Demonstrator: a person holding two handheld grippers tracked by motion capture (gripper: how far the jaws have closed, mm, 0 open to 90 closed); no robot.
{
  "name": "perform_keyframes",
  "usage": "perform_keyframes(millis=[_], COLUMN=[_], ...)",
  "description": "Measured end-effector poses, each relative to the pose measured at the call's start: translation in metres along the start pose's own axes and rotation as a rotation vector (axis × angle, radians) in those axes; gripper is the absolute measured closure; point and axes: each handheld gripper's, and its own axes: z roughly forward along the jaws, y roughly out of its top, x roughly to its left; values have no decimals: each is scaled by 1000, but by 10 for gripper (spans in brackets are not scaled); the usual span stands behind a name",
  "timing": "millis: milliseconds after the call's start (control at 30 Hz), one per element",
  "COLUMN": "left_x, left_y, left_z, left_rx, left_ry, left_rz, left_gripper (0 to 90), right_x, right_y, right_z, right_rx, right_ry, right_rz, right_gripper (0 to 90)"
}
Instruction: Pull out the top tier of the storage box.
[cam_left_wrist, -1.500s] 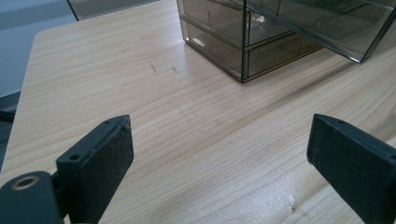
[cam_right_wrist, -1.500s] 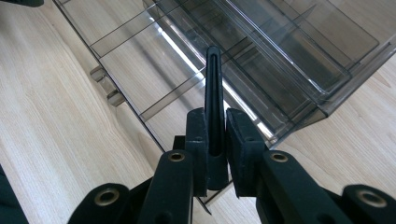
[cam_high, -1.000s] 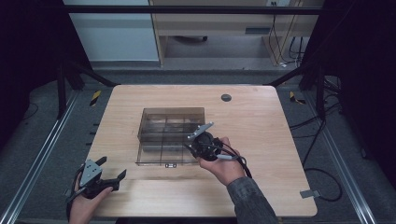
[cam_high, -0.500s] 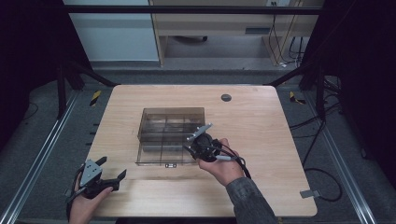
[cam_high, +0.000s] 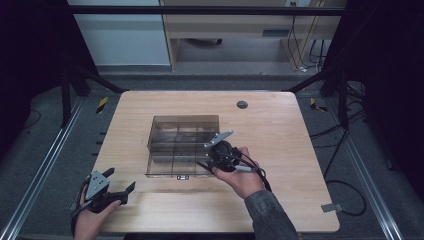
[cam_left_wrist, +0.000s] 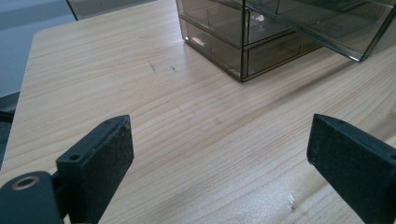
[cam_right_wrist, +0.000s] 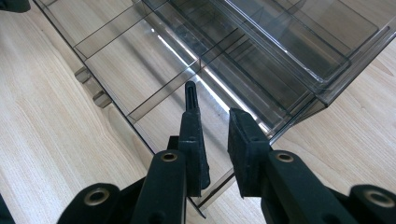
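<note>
— Where's the drawer box (cam_high: 182, 145)?
— Mid-worktop. My right gripper (cam_right_wrist: 212, 135) is at its pulled-out drawer, jaws slightly apart, just opening; I can't tell if they grip.
— Left gripper (cam_high: 116, 184)?
— Near-left corner, jaws wide apart.

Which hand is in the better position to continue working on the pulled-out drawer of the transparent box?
Probably the right. The right gripper is already at the open drawer, jaws over its corner. The left gripper rests open near the table's front-left corner, away from the box.
</note>
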Motion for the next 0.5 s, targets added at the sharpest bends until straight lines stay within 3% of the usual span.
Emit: perform_keyframes(millis=[300,500], left_x=[1,6], left_y=[0,-2], left_z=[-1,-4], left_rx=[-5,-30], left_ry=[2,-4], left_rz=[-6,-58], left_gripper=[71,74], right_x=[2,6], right_y=[-2,-13], right_z=[-7,-20], right_rx=[-38,-106], right_ry=[-7,-14], right_rz=[12,34], right_gripper=[780,822])
